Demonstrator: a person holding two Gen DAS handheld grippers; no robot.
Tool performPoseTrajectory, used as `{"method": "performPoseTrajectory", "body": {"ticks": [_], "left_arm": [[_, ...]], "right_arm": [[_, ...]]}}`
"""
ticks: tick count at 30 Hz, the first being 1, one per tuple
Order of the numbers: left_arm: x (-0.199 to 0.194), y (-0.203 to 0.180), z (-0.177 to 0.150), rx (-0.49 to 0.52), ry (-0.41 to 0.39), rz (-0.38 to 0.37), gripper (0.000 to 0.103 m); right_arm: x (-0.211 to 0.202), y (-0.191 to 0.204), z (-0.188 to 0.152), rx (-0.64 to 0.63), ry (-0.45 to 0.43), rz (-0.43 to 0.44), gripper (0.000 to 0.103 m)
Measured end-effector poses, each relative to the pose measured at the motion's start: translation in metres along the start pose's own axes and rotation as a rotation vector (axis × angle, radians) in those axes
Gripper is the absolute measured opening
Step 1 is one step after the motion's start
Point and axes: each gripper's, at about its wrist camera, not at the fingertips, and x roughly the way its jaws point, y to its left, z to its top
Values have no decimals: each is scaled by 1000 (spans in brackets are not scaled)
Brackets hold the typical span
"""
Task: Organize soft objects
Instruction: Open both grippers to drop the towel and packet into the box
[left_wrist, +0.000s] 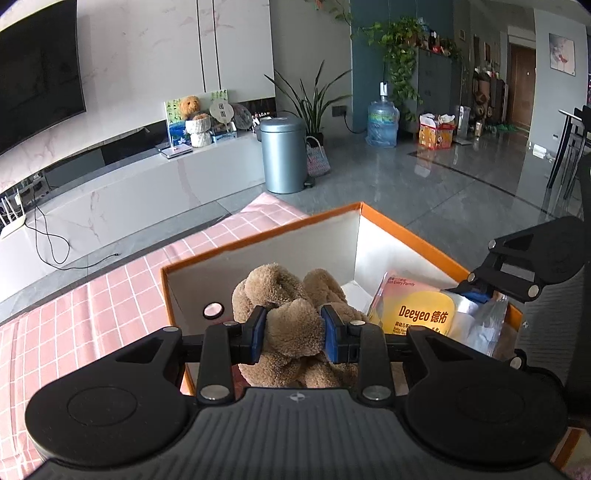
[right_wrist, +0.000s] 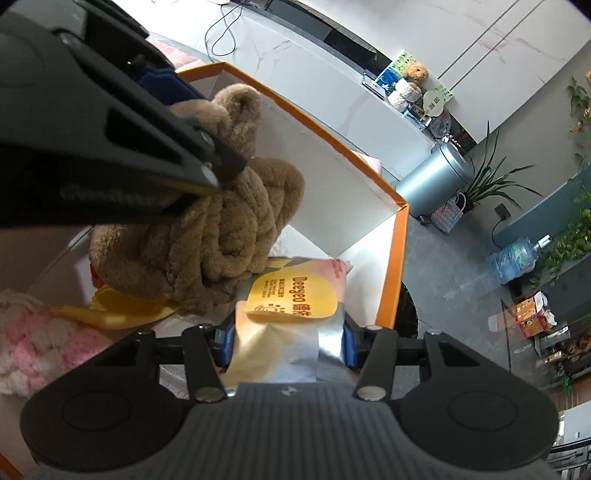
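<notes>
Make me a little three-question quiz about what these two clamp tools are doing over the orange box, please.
1. True or false: the left gripper is shut on the brown plush toy.
2. What does the right gripper hold? A) a pink knitted item B) the Deeyeo wipes pack C) nothing
3. Fill in: both held things are over the inside of the ___ box.

Key: 1 true. 2 B; the pack sits pinched between the blue pads. 3 orange; its inner walls are white.
</notes>
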Motion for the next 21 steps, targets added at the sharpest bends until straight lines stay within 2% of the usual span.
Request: {"method": "performPoseTrajectory", "body": {"ticks": [3, 5, 7, 10, 14, 16, 18, 21], "left_arm": [[5, -2, -2, 12, 15, -3, 37], [8, -2, -3, 26, 20, 6, 38], [9, -2, -6, 33, 27, 13, 41], [9, -3, -7, 38, 33, 19, 45], [4, -2, -7, 35, 44, 23, 65], [-1, -3, -7, 38, 43, 27, 67], [-7, -3, -7, 42, 35, 31, 75], [-17, -2, -7, 39, 26, 26, 81]], "right_arm": [[3, -1, 2, -18, 5, 8, 52], [1, -2, 1, -24, 1, 15, 56], [-1, -4, 2, -34, -6, 21, 65], [-8, 0, 2, -58, -21, 17, 69], [-19, 1, 2, -81, -34, 9, 72], [-25, 0, 2, -85, -42, 0, 76], [-30, 1, 2, -87, -48, -9, 79], [-42, 4, -4, -89, -61, -30, 83]]}}
